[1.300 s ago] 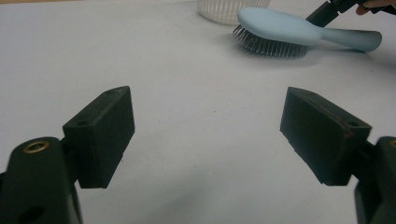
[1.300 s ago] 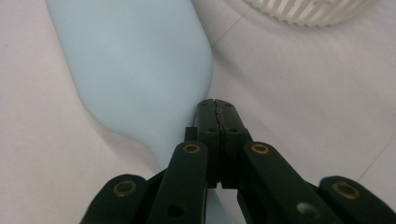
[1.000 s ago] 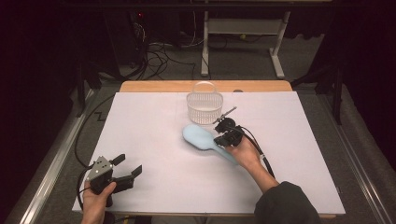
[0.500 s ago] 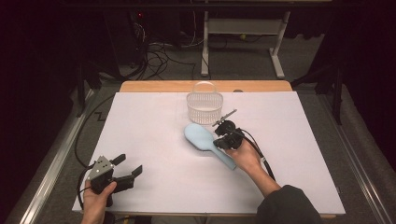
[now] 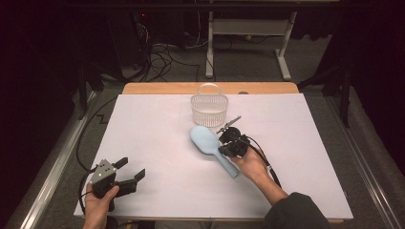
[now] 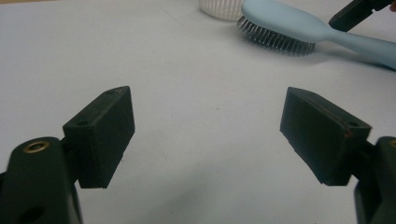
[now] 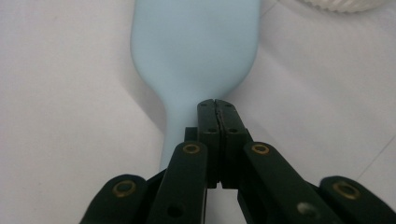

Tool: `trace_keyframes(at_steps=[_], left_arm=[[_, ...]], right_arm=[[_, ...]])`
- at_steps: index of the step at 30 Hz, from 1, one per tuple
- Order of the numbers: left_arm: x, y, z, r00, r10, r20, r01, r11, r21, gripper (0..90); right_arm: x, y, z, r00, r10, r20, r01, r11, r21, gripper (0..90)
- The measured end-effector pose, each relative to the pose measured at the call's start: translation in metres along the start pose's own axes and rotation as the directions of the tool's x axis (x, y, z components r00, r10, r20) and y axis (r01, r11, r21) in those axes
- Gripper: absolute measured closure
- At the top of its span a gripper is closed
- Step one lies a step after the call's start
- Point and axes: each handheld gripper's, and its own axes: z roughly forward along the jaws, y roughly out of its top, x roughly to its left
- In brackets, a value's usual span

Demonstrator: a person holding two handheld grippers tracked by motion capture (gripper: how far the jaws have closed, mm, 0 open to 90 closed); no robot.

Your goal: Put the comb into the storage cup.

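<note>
- Right gripper (image 5: 228,143) sits over the neck of the pale blue hairbrush (image 5: 205,140), where the handle widens into the head, and its jaws are clenched tight together, pad against pad.
- From the right gripper view the closed tips (image 7: 217,109) lie on top of the hairbrush (image 7: 196,51) back, nothing between them; whether they press on the plastic or hover just off it, I cannot tell.
- The brush lies bristles down on the white desk (image 5: 153,143), head pointing away from the gripper toward the white slatted basket (image 5: 209,109), which stands just beyond the head.
- Judgement: the step in hand looks like steering the brush toward that basket with closed tips, or lining up for a grasp.
- To do it well, keep the tips centred on the neck so the brush does not pivot; for a lift, the jaws must open first and straddle the narrow handle behind the neck, not the wide head.
- Left gripper (image 5: 125,174) rests released near the desk's front edge, well apart from the brush, jaws spread wide with only bare desk between them.
- From the left gripper view the hairbrush (image 6: 280,25) bristles face the desk, far ahead.
</note>
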Motion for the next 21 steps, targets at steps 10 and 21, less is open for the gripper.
trace_keyframes(at_steps=[10,21], left_arm=[[0.0,0.0,0.0,1.0,0.001,0.0,-0.001,1.0,0.002,18.8],[-0.001,0.0,0.0,1.0,0.003,0.003,-0.003,1.0,0.006,18.8]], right_arm=[[-0.001,-0.009,-0.008,0.9992,0.036,-0.018,-0.037,0.999,-0.04,79.3],[0.007,-0.011,-0.001,0.9974,0.055,-0.047,-0.057,0.998,-0.028,55.4]])
